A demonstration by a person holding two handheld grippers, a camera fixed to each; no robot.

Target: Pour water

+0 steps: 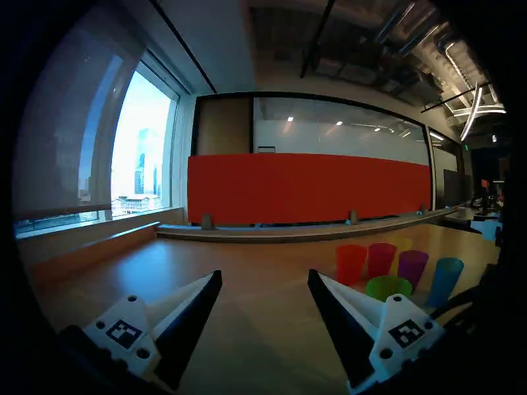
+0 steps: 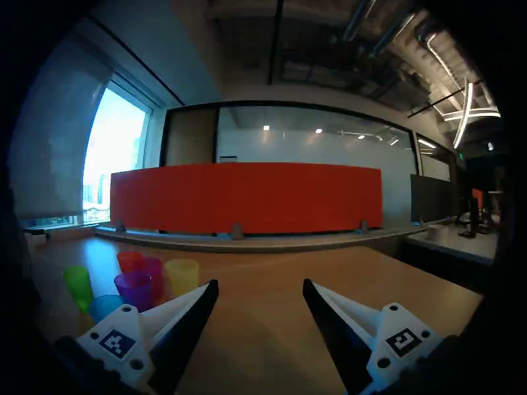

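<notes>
— Where do our plastic cups [image 1: 349, 263] stand?
— Upright, mouths up, bunched at lower right in the left gripper view. The cups [image 2: 134, 288] are lower left in the right gripper view.
— Room for us?
— Bare desk [image 1: 263, 329] ahead, up to the red divider [image 1: 303, 187]. Our left gripper [image 1: 264, 272] and right gripper [image 2: 260, 282] gape wide, empty.

Wood desk [image 1: 263, 263], red divider panel [image 1: 303, 187], bright window [image 1: 141, 158] w/ city view, glass wall [image 2: 316, 145], exposed ceiling pipes [image 1: 421, 39]
</notes>
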